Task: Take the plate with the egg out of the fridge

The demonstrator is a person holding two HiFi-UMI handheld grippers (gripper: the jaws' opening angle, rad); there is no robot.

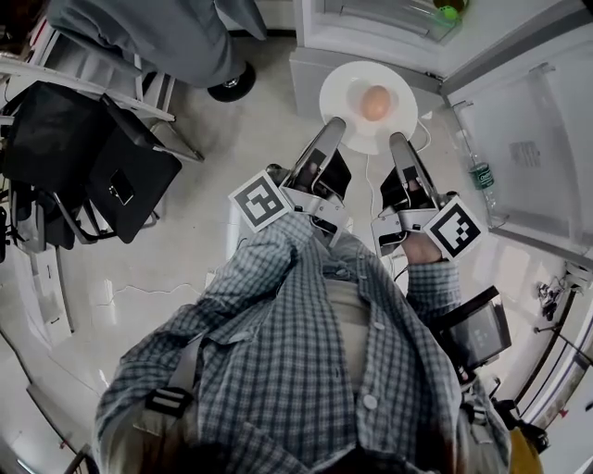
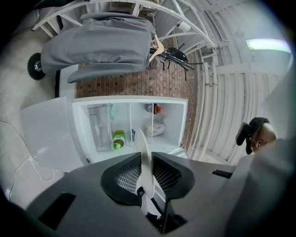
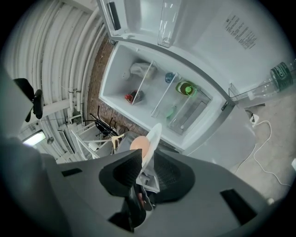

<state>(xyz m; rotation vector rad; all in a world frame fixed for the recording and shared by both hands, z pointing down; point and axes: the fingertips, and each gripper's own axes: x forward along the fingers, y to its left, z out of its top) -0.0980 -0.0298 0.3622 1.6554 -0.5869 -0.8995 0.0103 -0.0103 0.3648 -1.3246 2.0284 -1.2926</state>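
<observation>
A white plate (image 1: 357, 85) with a brown egg (image 1: 375, 102) on it hangs in the air in front of the open fridge (image 1: 371, 23). My left gripper (image 1: 334, 125) is shut on the plate's near left rim, and my right gripper (image 1: 398, 141) is shut on its near right rim. In the left gripper view the plate (image 2: 144, 159) shows edge-on between the jaws. The right gripper view has the plate (image 3: 152, 139) and the egg (image 3: 140, 147) standing between that gripper's jaws, with the fridge (image 3: 152, 83) behind.
The open fridge door (image 1: 528, 139) stands at the right with a bottle (image 1: 482, 178) in its shelf. A green bottle (image 2: 118, 139) lies inside the fridge. A black chair (image 1: 102, 157) stands at the left, and a person's grey trouser leg and shoe (image 1: 232, 83) are nearby. A white cable (image 1: 422, 130) lies on the floor.
</observation>
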